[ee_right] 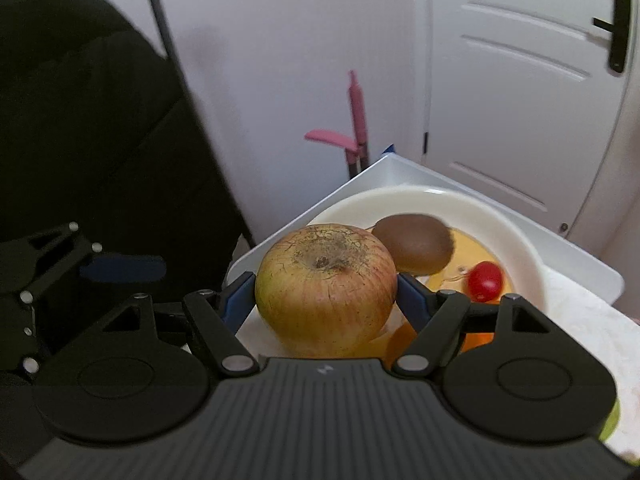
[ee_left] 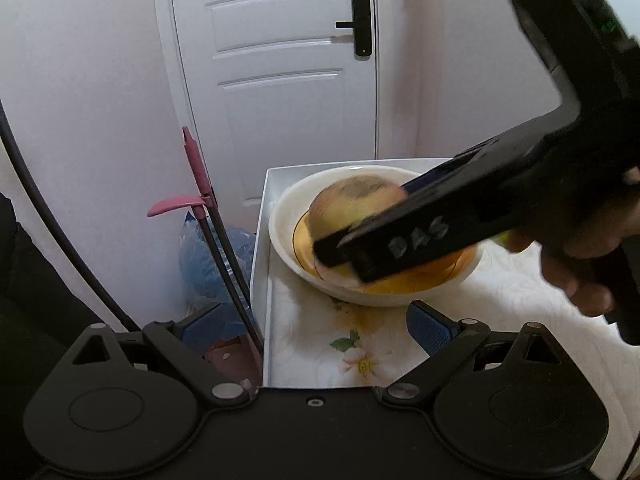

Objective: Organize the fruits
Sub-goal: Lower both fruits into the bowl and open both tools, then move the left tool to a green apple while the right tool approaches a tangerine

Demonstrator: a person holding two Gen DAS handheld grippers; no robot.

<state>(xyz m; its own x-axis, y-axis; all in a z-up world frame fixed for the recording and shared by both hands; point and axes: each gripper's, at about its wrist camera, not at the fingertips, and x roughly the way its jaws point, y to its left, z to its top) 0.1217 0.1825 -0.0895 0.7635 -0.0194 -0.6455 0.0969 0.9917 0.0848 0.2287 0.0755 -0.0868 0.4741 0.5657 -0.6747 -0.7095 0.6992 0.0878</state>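
Observation:
My right gripper (ee_right: 326,292) is shut on a yellow-red apple (ee_right: 325,289) and holds it over the near rim of a white bowl (ee_right: 524,248). A brown kiwi (ee_right: 414,249) and a small red tomato (ee_right: 485,281) lie in the bowl. In the left wrist view the apple (ee_left: 352,202) sits above the bowl (ee_left: 282,236), with the right gripper (ee_left: 344,250) reaching in from the right. My left gripper (ee_left: 316,326) is open and empty, low in front of the bowl at the table's left edge.
The bowl stands at the corner of a white table with a flowered cloth (ee_left: 340,344). A pink-handled tool (ee_left: 196,184) and a blue bag (ee_left: 212,256) are beside the table. A white door (ee_left: 280,60) is behind. A green fruit edge (ee_right: 610,424) shows at the right.

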